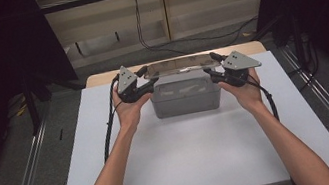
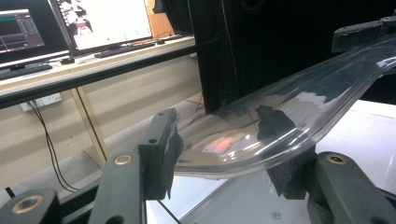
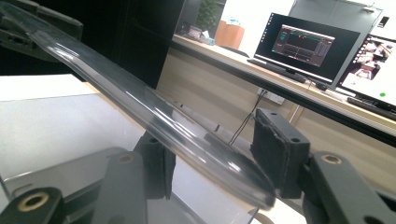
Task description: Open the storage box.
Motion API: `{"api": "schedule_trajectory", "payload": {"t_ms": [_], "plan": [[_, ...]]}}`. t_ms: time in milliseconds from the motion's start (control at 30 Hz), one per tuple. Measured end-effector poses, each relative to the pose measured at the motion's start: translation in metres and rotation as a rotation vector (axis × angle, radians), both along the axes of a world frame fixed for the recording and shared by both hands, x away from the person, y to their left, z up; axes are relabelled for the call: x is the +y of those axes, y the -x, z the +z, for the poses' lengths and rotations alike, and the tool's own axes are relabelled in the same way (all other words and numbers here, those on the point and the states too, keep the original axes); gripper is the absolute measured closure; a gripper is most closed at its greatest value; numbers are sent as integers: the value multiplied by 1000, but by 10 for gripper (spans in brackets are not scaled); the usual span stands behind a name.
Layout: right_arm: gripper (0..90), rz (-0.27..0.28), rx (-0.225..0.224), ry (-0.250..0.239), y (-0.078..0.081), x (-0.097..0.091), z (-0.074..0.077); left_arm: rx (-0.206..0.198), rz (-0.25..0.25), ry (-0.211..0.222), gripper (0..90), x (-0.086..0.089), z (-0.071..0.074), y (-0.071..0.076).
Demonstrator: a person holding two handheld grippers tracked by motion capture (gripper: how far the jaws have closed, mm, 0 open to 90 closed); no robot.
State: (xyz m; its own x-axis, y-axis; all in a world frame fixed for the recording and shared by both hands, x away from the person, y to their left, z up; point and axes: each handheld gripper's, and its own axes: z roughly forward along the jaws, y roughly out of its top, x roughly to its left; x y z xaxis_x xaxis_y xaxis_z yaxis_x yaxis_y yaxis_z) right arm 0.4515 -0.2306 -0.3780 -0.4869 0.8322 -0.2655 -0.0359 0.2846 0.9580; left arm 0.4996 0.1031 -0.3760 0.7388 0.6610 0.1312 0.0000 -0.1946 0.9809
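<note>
clear lid above grey box

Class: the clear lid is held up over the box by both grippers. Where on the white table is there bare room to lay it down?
The widest bare patch is the white table in front of the grey box, between the forearms. Bare strips also lie left of the left hand-held gripper and right of the right hand-held gripper. It is crowded around the box, under the clear lid.

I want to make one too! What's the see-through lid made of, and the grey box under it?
The lid looks like clear, glossy plastic: you can see through it, it shines with reflections, and it seems to bend between the left gripper and the right gripper. The box looks like smoky grey see-through plastic with a duller finish; I can't be sure.
</note>
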Motion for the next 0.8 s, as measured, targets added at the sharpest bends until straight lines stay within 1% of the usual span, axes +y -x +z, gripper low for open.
{"api": "schedule_trajectory", "payload": {"t_ms": [33, 167, 200, 233, 400, 433, 500, 533, 600, 700, 800], "plan": [[518, 0, 1, -1, 0, -1, 0, 0, 3, 5, 487, 0, 0, 0], [523, 5, 1, -2, -2, -2, 0, 7, 12, 0, 488, -1, 1, -2], [522, 10, 4, -2, -3, -2, 0, 7, 14, 7, 491, -1, 2, -2], [520, 11, 6, -3, -3, -3, 2, 9, 14, 1, 497, -1, 2, -3], [518, 13, 6, -7, -8, -3, 6, 21, 22, 15, 507, -1, 6, -6], [518, 13, 5, -13, -8, -4, 6, 23, 27, 25, 506, -1, 6, -6], [517, 10, 3, -24, -10, -4, 5, 24, 30, 23, 505, -1, 7, -8], [515, 6, 2, -45, -13, -5, 3, 25, 31, 31, 505, -1, 7, -8], [515, 3, 3, -50, -15, -6, 2, 33, 34, 31, 506, -1, 6, -10], [515, -2, 10, -69, -19, -8, -2, 33, 30, 22, 518, 0, 4, -12], [520, -2, 14, -68, -21, -9, -4, 30, 28, 19, 524, 1, 2, -15]]}}
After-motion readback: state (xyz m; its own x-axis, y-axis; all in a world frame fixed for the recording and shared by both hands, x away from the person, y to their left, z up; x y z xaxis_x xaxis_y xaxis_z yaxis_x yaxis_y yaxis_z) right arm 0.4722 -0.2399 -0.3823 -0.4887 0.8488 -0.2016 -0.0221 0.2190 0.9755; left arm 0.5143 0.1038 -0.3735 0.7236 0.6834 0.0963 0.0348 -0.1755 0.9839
